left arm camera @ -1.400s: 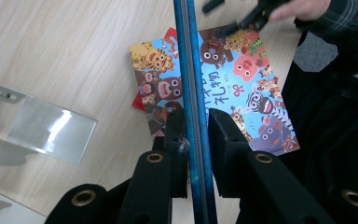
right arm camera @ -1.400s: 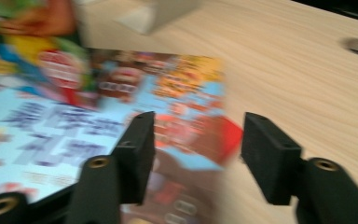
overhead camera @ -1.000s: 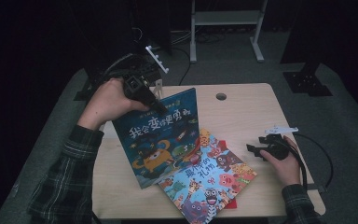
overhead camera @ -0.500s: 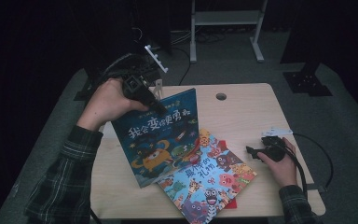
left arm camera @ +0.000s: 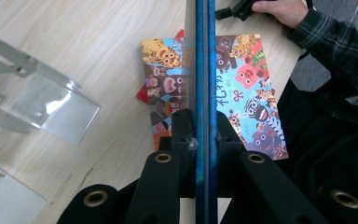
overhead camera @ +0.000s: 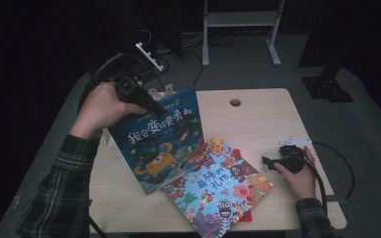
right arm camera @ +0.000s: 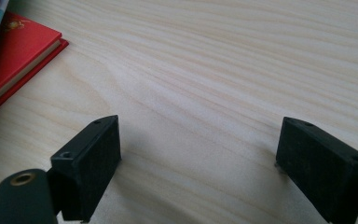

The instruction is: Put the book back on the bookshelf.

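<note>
On the left half of the pale wooden table [overhead camera: 258, 124], your left gripper [overhead camera: 151, 105] is clamped on the top edge of the dark blue picture book with the orange cartoon animal on its cover [overhead camera: 161, 141]. You hold the book upright and tilted, its lower edge down by the table and by the second book. In the left gripper view, the blue book [left arm camera: 204, 70] runs edge-on up between the two black jaws, which press on it from both sides.

Just beside the blue book, at its lower right, lies the light blue picture book covered in cartoon animal faces [overhead camera: 218, 186], flat on the table and turned at an angle. A red hardcover book [right arm camera: 14, 58] lies under it, and its corner pokes out at the edges. These two sit right below the book you are holding.

Behind the blue book, at the table's far left, stands a clear acrylic book stand on a metal frame [left arm camera: 51, 100], close to the held book's path. A small round cable hole [overhead camera: 235, 102] sits at the far middle of the table, well apart.

Your right gripper [overhead camera: 273, 162] rests low on the right side of the table, near the animal-face book's right corner but not touching it. Its jaws have just been opening and stand wide, with only bare wood between them.
</note>
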{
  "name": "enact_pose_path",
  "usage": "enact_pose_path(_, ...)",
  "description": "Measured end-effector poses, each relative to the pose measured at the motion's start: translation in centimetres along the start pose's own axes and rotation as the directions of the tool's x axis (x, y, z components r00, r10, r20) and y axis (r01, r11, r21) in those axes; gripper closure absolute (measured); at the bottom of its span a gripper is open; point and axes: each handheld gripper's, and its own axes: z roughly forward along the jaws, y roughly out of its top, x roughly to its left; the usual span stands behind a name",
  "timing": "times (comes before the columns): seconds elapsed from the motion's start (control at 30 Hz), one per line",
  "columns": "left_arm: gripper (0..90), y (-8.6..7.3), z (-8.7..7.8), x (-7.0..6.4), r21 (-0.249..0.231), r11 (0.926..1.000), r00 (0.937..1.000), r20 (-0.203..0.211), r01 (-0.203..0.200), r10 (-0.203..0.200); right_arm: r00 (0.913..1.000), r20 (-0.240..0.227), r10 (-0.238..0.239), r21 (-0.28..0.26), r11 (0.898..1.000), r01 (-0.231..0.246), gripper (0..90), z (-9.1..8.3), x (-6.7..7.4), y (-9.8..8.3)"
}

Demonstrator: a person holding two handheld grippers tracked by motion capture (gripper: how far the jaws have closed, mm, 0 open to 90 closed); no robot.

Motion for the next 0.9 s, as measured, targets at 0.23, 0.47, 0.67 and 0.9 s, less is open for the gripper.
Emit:
enact_pose_path(0.23, 83.1, -1.4, -1.4, 1.2, -0.022, 0.9987, 0.9986, -0.026, 0.047, -0.047, 1.0000, 0.002, 0.003, 0.000, 1.000, -0.003, 12.9, 0.0, 0.0, 0.0)
enact_pose_path(0.47, 83.2, -3.4, -3.1, 2.2, -0.066, 0.9931, 0.9924, -0.070, 0.097, -0.102, 1.0000, 0.002, 0.004, 0.001, 1.000, -0.004, 12.9, 0.0, 0.0, 0.0)
enact_pose_path(0.67, 83.2, -5.0, -4.3, 3.1, -0.097, 0.9828, 0.9806, -0.103, 0.157, -0.167, 1.0000, 0.002, 0.006, 0.000, 1.000, -0.006, 12.9, 0.0, 0.0, 0.0)
enact_pose_path(0.9, 83.2, -7.0, -5.2, 4.2, -0.112, 0.9681, 0.9602, -0.144, 0.224, -0.239, 0.9999, 0.006, 0.011, 0.001, 1.000, -0.011, 12.9, 0.0, 0.0, 0.0)
